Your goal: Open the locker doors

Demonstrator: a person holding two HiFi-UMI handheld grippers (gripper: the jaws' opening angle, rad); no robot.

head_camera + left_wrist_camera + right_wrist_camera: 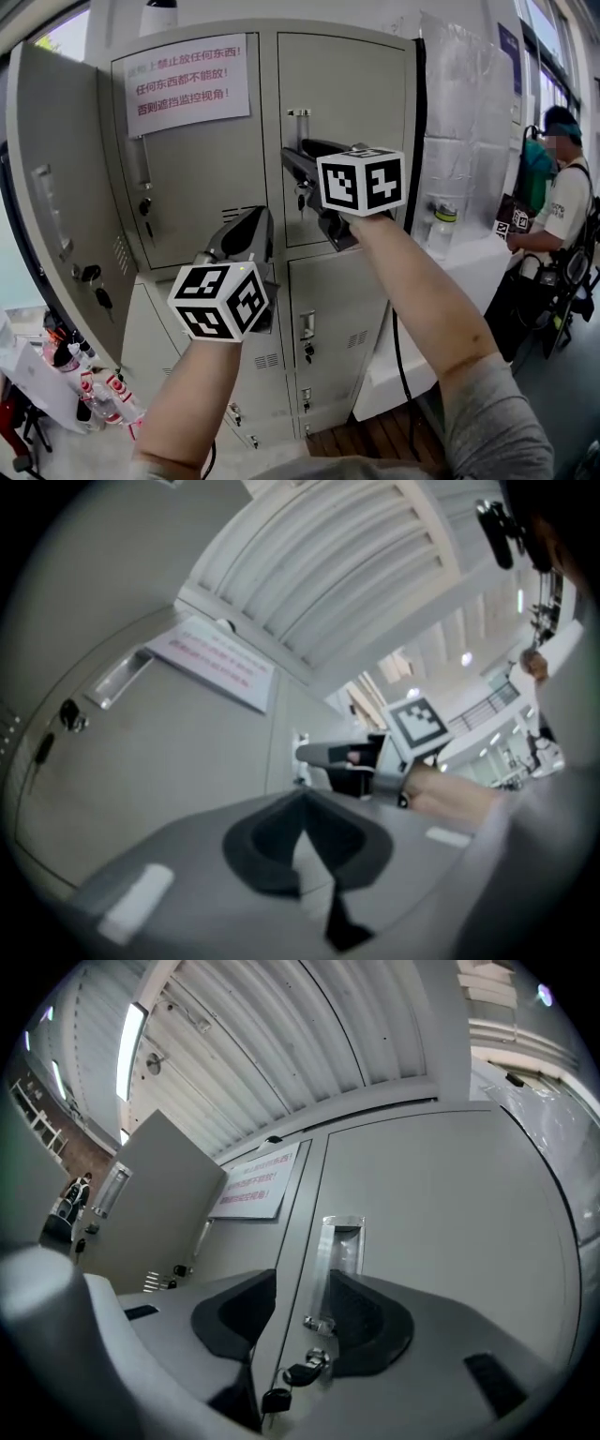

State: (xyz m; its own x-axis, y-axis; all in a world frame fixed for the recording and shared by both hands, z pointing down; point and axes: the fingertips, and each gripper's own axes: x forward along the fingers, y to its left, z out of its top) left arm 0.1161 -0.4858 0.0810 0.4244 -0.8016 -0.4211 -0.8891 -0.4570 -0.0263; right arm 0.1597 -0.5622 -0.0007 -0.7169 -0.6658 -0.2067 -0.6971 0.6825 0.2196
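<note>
Grey metal lockers (342, 94) fill the head view. My right gripper (296, 165) is up at the upper right door, and its jaws stand open around the door's vertical metal handle (325, 1274). The handle (299, 122) lies between the pads, near the right one, and I see no squeeze on it. A key (302, 1372) hangs in the lock just below. My left gripper (253, 228) hangs lower, in front of the signed upper door (187, 178), shut with nothing in it (305, 801).
A far-left locker door (52, 216) stands swung open with keys hanging. A red-lettered sign (192, 84) is on the middle door. Lower locker doors (337, 319) are closed. A white counter (469, 272) with a bottle (442, 225) and a person (562, 197) are on the right.
</note>
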